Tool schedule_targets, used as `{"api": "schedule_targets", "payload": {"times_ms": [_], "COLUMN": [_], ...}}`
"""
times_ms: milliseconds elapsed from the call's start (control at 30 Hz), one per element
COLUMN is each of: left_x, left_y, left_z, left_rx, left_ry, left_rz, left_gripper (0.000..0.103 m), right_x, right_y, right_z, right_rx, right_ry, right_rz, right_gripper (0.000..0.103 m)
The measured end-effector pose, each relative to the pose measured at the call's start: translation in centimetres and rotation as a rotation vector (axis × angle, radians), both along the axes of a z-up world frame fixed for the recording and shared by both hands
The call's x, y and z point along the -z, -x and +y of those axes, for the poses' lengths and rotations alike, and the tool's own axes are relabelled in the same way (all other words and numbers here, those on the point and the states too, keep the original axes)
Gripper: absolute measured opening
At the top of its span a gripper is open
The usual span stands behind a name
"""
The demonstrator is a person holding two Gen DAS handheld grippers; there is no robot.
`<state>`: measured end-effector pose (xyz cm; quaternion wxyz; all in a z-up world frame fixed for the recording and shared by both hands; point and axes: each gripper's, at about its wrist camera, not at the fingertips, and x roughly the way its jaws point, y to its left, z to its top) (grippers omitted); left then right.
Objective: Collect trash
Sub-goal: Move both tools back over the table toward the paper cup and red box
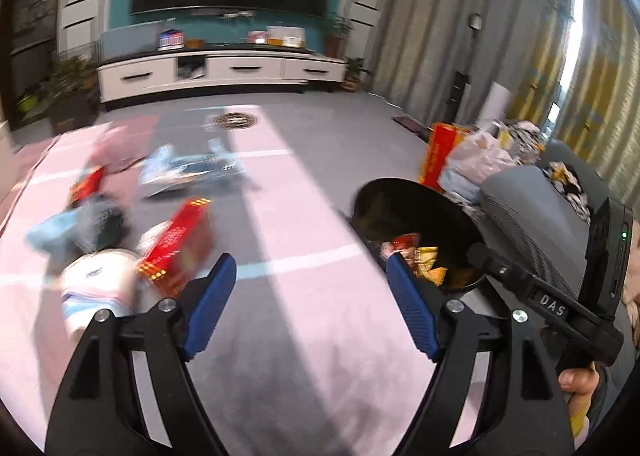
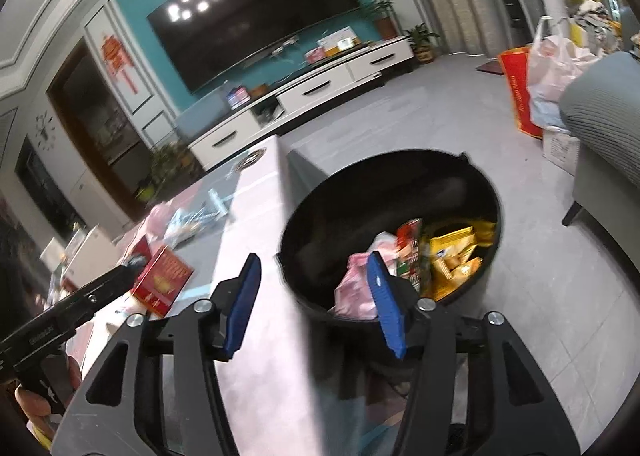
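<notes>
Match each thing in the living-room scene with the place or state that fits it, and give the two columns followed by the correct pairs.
Things:
1. black trash bin
2. red box
3. left claw
4. red bag

Places or states:
A. lying on the pink table top
B. open, with nothing between its blue pads
C. standing on the floor against white plastic bags
D. on the floor beside the table, holding yellow and pink wrappers

Pairs: 1-D, 2-A, 3-B, 4-C
</notes>
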<state>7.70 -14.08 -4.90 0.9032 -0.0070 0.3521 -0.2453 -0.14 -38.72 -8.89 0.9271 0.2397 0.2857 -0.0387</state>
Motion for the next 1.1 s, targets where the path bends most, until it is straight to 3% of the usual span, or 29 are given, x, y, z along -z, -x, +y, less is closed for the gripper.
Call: {"api": "schedule_targets", "payload": {"times_ms": [300, 567, 800, 1100], "left_x": [0.6, 2.3, 4.0, 4.9], "left_y": [0.9, 0.5, 0.1, -0.2], "left_z": [11.0, 16.1, 18.6, 19.6], "left_rx": [-0.257, -0.403, -0.423, -0.406], "left_ry": [-0.015, 0.017, 0.067, 0.076], "left_rz": [0.032, 0.115, 0.169, 0.163], "left_gripper": [0.080, 0.081, 0.081, 0.081], "right_x": [-0.7, -0.5, -0.2, 0.0], "right_y": [-1.0, -3.1, -5.6, -11.5], "right_z": [5.7, 11.6, 15.8, 20.7], "right_rx": [-0.128, -0.246, -0.321, -0.329], "right_ry": [0.036, 0.058, 0.074, 0.108], "right_rz": [0.027, 0.075, 0.109, 0.125], "right_gripper": [0.061, 0.064, 0.064, 0.064]}}
